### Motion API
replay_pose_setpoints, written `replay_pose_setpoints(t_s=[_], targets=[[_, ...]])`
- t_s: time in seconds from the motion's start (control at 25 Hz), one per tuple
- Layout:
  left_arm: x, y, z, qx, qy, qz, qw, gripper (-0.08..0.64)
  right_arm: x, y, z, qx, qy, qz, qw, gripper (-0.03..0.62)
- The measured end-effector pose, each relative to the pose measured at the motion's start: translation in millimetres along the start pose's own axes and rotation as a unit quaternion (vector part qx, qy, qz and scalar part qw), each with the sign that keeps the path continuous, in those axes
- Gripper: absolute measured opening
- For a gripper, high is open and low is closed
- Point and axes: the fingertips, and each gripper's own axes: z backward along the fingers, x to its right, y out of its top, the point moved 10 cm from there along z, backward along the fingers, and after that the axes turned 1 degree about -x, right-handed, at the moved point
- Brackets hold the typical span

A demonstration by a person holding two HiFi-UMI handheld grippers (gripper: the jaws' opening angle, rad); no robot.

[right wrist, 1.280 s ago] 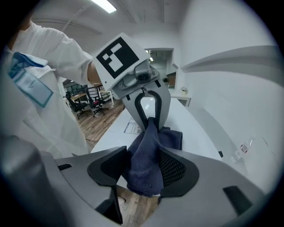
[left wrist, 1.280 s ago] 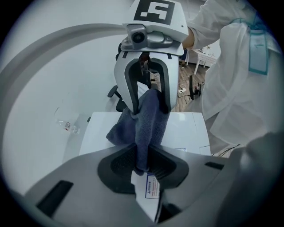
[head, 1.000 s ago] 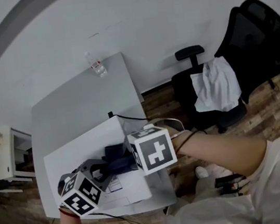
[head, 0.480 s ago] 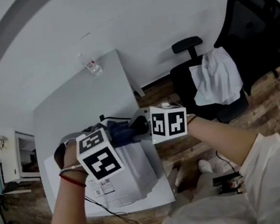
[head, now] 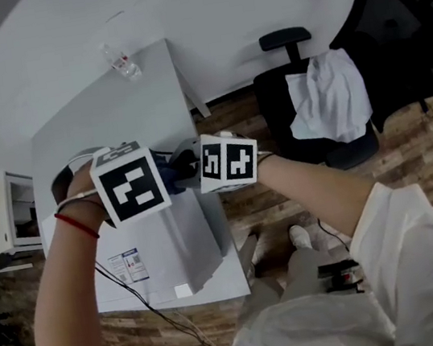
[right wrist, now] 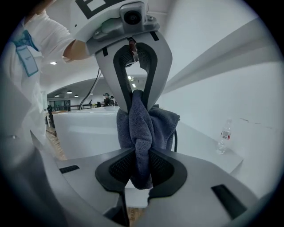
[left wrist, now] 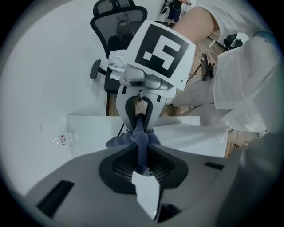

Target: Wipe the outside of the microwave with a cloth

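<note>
While pinching the dark blue cloth [head: 174, 175] from two sides, seems to hold it up off the white microwave [head: 159, 246], probably to bunch it into a good wad before wiping. Squeezes one end in the narrow jaws of the left hand-held gripper [left wrist: 141, 165], at 9 o'clock of the cloth. Squeezes the other end in the right hand-held gripper [right wrist: 141, 170], at 3 o'clock. Hangs near the microwave's 12 o'clock edge, by the grey surface [head: 110, 120]. No wiping yet.
</note>
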Motion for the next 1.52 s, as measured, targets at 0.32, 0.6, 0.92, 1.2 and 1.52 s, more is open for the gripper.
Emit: replay_pose_setpoints(t_s=[0.32,0.6,0.92,1.2,1.52], targets=[[-1.3,12.8,-2.6,-0.032,-0.019,0.004,0.9993,0.055,2.1,-11.5,-5.6,0.018,0.01,-0.014,1.0,0.084],[5.6,18.3,-7.7,-0.038,-0.046,0.009,0.9982,0.055,-8.2,-23.1,-6.4,0.052,0.023,-0.048,0.997,0.083],[18.4,17.0,-8.7,-0.029,-0.058,0.006,0.9979,0.055,-23.5,-29.2,-8.8,0.049,0.047,-0.051,0.996,0.083],[32.1,19.8,-11.4,-0.022,-0.075,0.021,0.9967,0.055,-35.6,-31.5,-7.9,0.052,0.059,-0.056,0.995,0.083],[53.8,23.7,-13.1,-0.029,-0.074,0.02,0.9966,0.055,-53.9,-29.1,-5.5,0.052,0.076,-0.044,0.995,0.083]])
